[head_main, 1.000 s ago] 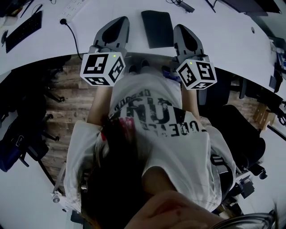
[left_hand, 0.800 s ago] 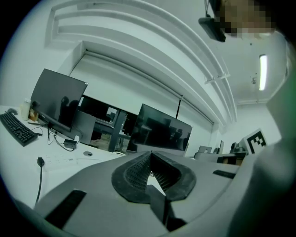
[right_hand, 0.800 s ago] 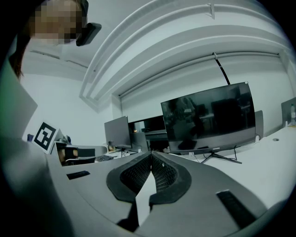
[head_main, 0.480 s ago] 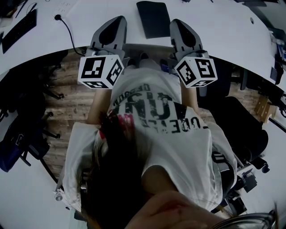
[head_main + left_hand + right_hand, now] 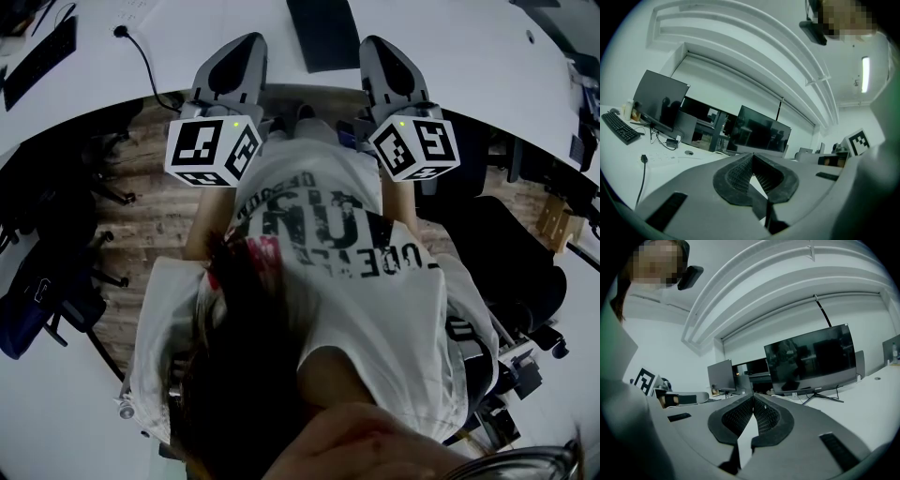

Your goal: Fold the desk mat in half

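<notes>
The desk mat [image 5: 324, 34] is a dark rectangle lying flat on the white desk [image 5: 469, 66], at the top middle of the head view and cut off by the frame's edge. My left gripper [image 5: 246, 42] rests at the desk's near edge just left of the mat, and my right gripper [image 5: 380, 45] just right of it. In the left gripper view, the left gripper [image 5: 752, 155] has its ribbed pads pressed together with nothing between them. The right gripper [image 5: 753, 396] looks the same in its own view. Neither gripper view shows the mat.
A keyboard [image 5: 37, 61] and a black cable with a plug [image 5: 141, 58] lie on the desk to the left. Monitors [image 5: 661, 101] [image 5: 811, 359] stand further back. Office chairs [image 5: 511, 267] stand on the wooden floor [image 5: 155, 202] beside the person.
The mat sits higher in the head view and is now cut by the top edge. Both grippers reach slightly further along its sides. Their jaws stay shut.
</notes>
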A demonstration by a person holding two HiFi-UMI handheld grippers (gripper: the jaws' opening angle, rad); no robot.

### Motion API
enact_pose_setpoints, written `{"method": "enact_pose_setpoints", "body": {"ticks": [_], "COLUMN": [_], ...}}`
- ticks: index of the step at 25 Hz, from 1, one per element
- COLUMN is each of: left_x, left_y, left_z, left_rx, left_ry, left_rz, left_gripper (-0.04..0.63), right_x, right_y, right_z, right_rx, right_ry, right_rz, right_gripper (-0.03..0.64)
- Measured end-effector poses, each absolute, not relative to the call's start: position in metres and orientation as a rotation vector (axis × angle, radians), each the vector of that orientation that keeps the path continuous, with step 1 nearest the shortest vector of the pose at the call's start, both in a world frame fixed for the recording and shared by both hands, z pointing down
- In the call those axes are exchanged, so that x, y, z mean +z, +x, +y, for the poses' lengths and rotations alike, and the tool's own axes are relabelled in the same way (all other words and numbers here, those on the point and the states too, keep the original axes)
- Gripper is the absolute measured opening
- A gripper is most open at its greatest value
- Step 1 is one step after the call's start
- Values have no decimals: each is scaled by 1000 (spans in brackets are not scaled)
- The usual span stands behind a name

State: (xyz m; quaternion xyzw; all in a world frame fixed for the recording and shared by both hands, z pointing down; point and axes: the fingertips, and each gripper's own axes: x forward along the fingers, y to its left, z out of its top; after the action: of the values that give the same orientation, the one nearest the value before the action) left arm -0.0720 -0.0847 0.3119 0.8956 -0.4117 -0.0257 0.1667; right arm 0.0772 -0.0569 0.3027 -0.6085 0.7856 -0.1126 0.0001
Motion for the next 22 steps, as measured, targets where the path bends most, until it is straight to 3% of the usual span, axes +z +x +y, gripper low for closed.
{"method": "enact_pose_setpoints", "body": {"ticks": [22], "left_x": [313], "left_y": [-52], "left_z": [-88], "left_rx": [-58], "left_ry": [2551], "left_rz": [-1124], "left_gripper": [2], "right_x": [305], "right_y": [95], "right_z": [-57], "right_rx": [-375], "right_ry": [-1954], "right_rz": [2445], "right_gripper": [0]}}
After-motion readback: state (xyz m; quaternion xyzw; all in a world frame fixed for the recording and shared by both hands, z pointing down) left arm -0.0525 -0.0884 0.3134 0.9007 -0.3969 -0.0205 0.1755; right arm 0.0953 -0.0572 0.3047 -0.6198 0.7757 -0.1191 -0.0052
